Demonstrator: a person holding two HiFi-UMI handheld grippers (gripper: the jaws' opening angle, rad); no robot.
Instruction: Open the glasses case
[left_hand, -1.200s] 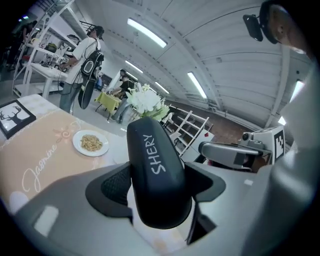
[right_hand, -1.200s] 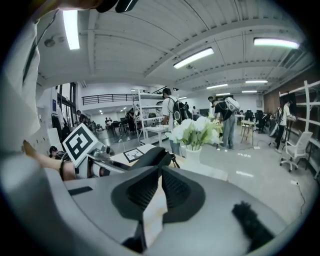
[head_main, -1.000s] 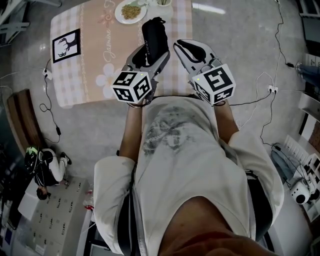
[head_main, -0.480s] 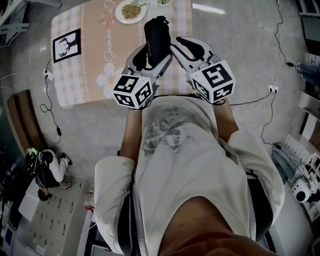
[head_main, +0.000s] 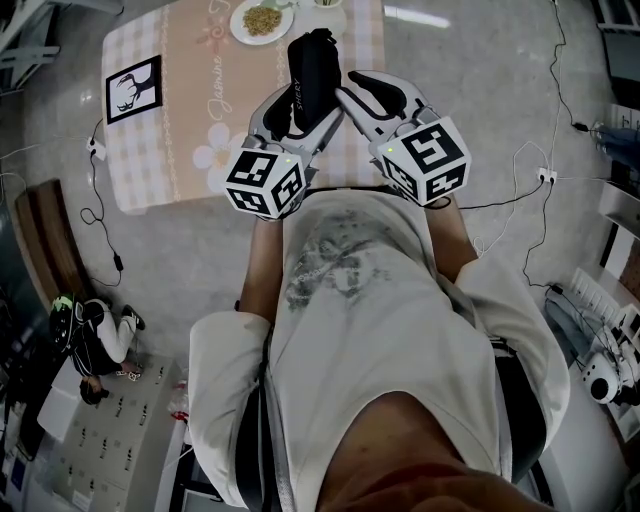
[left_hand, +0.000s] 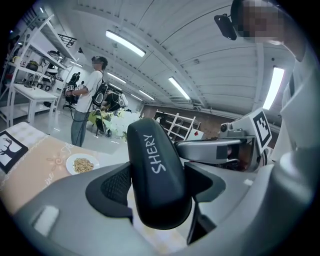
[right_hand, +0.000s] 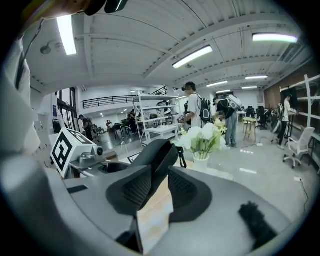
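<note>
Left gripper (head_main: 303, 108) over pink checked tablecloth (head_main: 180, 120)

One glasses case (head_main: 312, 70), just the one! Two grippers: left gripper (left_hand: 159, 182), right gripper (right_hand: 159, 187). One table (head_main: 190, 100), one plate (head_main: 238, 28), one deer picture (head_main: 133, 90), one vase (right_hand: 201, 161) of flowers.
</note>
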